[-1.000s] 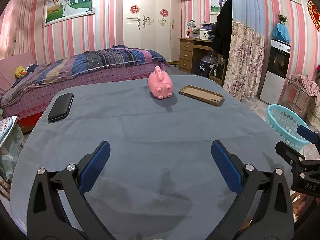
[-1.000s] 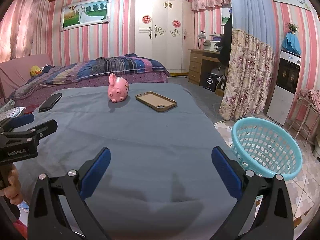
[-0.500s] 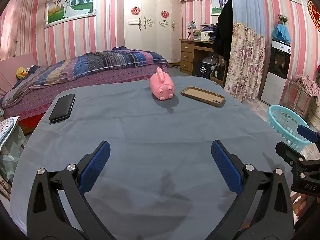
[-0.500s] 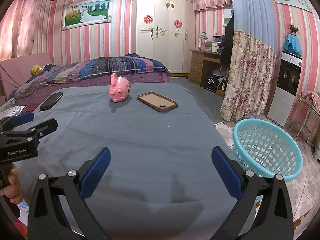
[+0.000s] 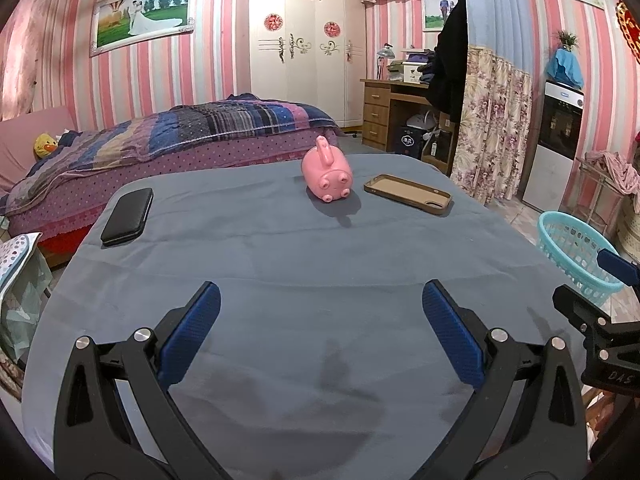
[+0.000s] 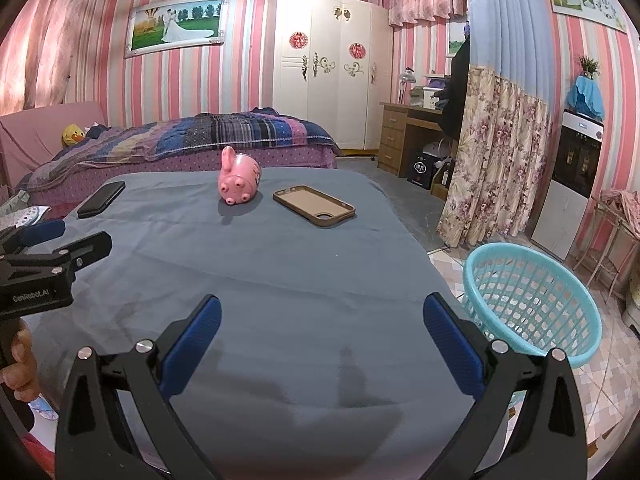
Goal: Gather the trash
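Trash here seems to mean three things on the grey cloth-covered table (image 5: 280, 264): a pink plastic pig-shaped toy (image 5: 327, 174), a tan rectangular phone case (image 6: 314, 205) lying flat just right of it, and a black flat case (image 5: 128, 216) at the far left edge. All lie well ahead of both grippers. The left gripper (image 5: 320, 320) and right gripper (image 6: 322, 322) stand spread wide, empty. The turquoise plastic lattice basket (image 6: 532, 300) sits on the floor to the right, nearer the right gripper, which also looks nearer the phone case.

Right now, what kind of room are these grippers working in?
Most likely a home bedroom: a bed with a striped patchwork quilt, a tall white wardrobe and a wooden desk with drawers stand behind the grey-covered table.
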The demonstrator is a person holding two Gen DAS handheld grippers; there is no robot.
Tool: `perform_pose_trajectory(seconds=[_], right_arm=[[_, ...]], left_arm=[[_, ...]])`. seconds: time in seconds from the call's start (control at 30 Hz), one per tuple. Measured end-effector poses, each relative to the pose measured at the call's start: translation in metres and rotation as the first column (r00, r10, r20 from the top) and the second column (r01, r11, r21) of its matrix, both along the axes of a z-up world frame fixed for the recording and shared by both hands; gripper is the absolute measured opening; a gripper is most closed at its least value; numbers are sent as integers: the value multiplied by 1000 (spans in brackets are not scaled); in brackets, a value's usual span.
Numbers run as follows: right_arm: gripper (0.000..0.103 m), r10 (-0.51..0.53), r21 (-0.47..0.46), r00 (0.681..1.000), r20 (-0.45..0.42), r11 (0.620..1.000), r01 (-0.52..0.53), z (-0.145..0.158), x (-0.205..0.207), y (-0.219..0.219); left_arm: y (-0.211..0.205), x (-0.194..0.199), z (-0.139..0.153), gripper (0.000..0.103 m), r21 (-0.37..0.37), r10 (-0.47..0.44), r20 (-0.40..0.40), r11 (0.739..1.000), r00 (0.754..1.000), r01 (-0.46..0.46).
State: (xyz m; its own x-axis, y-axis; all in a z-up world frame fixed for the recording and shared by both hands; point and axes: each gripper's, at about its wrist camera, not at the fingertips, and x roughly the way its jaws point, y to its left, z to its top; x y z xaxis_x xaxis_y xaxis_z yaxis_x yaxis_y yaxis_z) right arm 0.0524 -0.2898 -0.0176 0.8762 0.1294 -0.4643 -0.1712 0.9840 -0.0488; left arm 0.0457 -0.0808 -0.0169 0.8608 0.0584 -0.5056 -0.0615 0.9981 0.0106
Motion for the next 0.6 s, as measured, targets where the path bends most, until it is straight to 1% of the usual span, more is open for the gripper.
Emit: perform_pose_trajectory(seconds=[0.6], right_arm=[[99,-4,0,1000,17,1000,4,2,1,-7]], left_arm=[[-1,-5,2,98,0,-3,9,1000,1000,3]])
